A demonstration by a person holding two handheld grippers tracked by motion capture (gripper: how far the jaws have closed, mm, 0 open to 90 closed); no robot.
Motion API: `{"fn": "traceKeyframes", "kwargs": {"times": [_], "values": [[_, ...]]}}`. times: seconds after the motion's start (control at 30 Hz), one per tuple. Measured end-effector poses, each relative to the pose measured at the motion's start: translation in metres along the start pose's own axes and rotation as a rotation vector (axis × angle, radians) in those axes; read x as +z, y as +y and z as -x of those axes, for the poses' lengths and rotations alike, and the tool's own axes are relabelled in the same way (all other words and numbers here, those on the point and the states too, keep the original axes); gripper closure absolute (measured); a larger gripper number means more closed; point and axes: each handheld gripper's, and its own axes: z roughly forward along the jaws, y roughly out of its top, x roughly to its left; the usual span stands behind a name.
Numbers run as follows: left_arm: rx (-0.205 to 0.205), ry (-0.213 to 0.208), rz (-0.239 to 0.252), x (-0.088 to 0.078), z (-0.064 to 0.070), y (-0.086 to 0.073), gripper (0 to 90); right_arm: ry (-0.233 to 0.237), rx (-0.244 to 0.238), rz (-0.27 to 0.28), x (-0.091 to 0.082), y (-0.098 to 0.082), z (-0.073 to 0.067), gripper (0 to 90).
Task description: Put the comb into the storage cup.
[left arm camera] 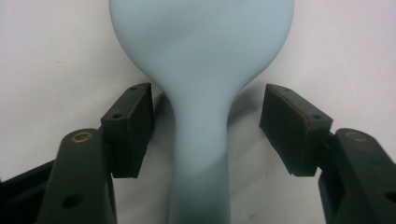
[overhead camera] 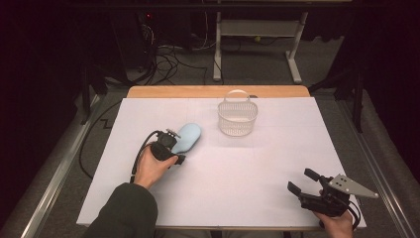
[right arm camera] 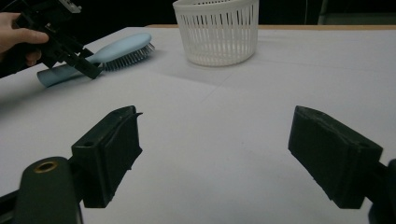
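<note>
A light blue hairbrush [overhead camera: 189,135] lies bristles down on the white table, left of middle. My left gripper [overhead camera: 177,147] hangs over its handle. In the left gripper view the handle of the hairbrush [left arm camera: 201,140] runs up between the two black pads [left arm camera: 133,126], with a gap on each side, so the gripper [left arm camera: 208,100] is open and not gripping. My right gripper [overhead camera: 301,180] rests near the front right corner, open with nothing between its jaws [right arm camera: 215,135]. From there I see the hairbrush [right arm camera: 122,46] and the left gripper [right arm camera: 70,49] at the far left.
A white slatted basket [overhead camera: 237,119] with a handle stands at the back middle of the table [overhead camera: 223,173], just right of the brush head; in the right gripper view the basket [right arm camera: 217,32] is straight ahead. Beyond the table's wooden back edge are desk legs and cables on the floor.
</note>
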Motion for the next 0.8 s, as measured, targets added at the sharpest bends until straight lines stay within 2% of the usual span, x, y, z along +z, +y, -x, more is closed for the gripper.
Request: {"fn": "traceKeyframes", "kwargs": {"times": [0.2,0.27,0.37,0.5,0.8], "values": [[-0.003,0.001,0.001,-0.0004,0.0008,-0.0002,36.4,0.001,-0.001,-0.002,0.0001,0.0,-0.0004,17.2],[-0.001,-0.007,0.001,-0.0018,0.0012,-0.0001,41.8,0.002,-0.003,-0.003,0.0,0.0,-0.0003,17.3],[-0.002,-0.005,0.006,-0.0036,0.001,-0.0008,55.4,0.0,-0.001,-0.004,0.0001,0.0,-0.0003,17.4],[-0.013,-0.005,-0.001,-0.0049,-0.0005,-0.0007,64.9,0.003,-0.004,-0.005,0.0001,-0.0001,-0.0003,17.5],[-0.009,0.003,-0.015,-0.0055,0.0008,0.0,67.4,0.001,-0.006,-0.007,0.0004,-0.0001,-0.0005,17.6]]}}
